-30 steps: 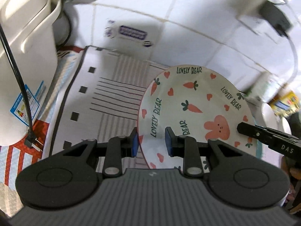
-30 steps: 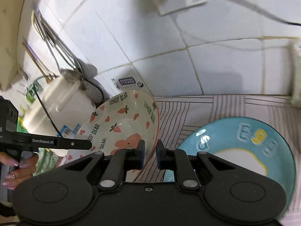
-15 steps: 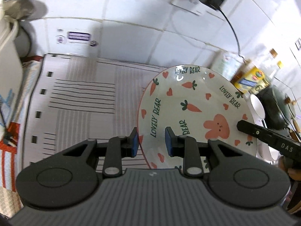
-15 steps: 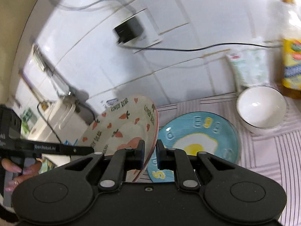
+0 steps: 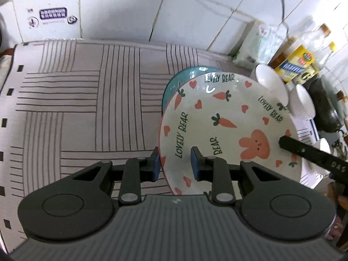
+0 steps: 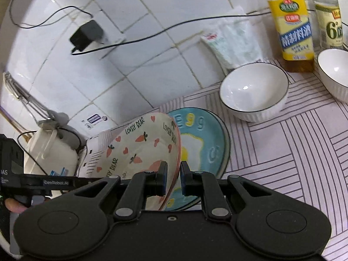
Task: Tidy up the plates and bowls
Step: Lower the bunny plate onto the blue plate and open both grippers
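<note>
While both my left gripper (image 5: pixel 175 166) and right gripper (image 6: pixel 174 179) clamp the carrot plate's (image 5: pixel 228 130) rim, I'm stacking: next, level and lower it squarely onto the blue egg plate (image 6: pixel 204 139).

Home kitchen counter, white tiled wall (image 6: pixel 134 69), condiment bottles (image 6: pixel 291 26), bowls (image 6: pixel 254 91), striped mat (image 5: pixel 82 100)

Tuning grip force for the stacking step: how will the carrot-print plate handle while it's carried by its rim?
The carrot-print plate looks like glazed ceramic: probably rigid, fragile, and slick under the pads. The left tool and right tool each pinch opposite rim edges, so a loose side could let it tilt. It hangs above the blue egg plate; set down gently.
</note>
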`<action>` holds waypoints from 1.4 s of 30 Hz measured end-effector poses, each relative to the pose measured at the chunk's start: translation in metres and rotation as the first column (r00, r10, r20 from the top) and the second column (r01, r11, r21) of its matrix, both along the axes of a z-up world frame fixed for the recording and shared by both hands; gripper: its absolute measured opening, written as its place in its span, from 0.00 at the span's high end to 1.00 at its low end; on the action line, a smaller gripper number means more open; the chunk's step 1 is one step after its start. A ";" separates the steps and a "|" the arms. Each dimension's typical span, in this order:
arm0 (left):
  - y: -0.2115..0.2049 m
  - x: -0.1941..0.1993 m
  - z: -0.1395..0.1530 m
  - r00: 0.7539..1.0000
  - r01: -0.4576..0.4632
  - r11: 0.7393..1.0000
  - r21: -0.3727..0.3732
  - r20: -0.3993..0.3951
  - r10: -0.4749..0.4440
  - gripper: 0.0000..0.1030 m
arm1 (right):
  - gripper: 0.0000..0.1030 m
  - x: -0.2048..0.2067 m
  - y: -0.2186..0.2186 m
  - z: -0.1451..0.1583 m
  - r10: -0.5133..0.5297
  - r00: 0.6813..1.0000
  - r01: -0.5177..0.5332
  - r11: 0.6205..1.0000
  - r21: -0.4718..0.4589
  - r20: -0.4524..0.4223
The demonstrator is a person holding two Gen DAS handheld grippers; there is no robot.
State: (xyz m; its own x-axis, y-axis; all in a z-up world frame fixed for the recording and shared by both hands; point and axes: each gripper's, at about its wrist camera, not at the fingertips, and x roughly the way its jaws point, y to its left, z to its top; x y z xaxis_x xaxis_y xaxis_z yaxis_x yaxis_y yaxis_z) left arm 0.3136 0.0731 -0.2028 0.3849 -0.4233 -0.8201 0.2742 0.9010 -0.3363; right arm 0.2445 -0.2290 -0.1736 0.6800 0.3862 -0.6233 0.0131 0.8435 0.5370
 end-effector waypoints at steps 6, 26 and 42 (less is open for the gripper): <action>-0.015 0.009 -0.008 1.000 0.022 1.000 0.019 -0.015 -0.022 0.75 | 0.84 0.010 -0.008 -0.011 -0.020 1.000 0.020 1.000 -0.011 -0.020; -0.039 0.036 -0.014 0.997 0.065 0.987 0.149 0.043 -0.072 0.73 | 0.83 0.041 0.007 -0.028 -0.012 1.000 0.007 0.981 -0.193 -0.026; -0.049 0.029 -0.024 0.995 0.072 0.975 0.211 0.057 -0.086 0.74 | 0.72 0.047 0.042 -0.024 -0.003 0.999 -0.014 0.905 -0.425 -0.039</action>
State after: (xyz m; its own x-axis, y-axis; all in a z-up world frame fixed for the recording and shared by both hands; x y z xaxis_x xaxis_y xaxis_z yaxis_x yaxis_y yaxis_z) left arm 0.3428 0.0245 -0.2270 0.4127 -0.2773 -0.8676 0.3624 0.9239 -0.1229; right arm 0.2913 -0.1871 -0.1979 0.6516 0.0827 -0.7540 0.0206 0.9917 0.1267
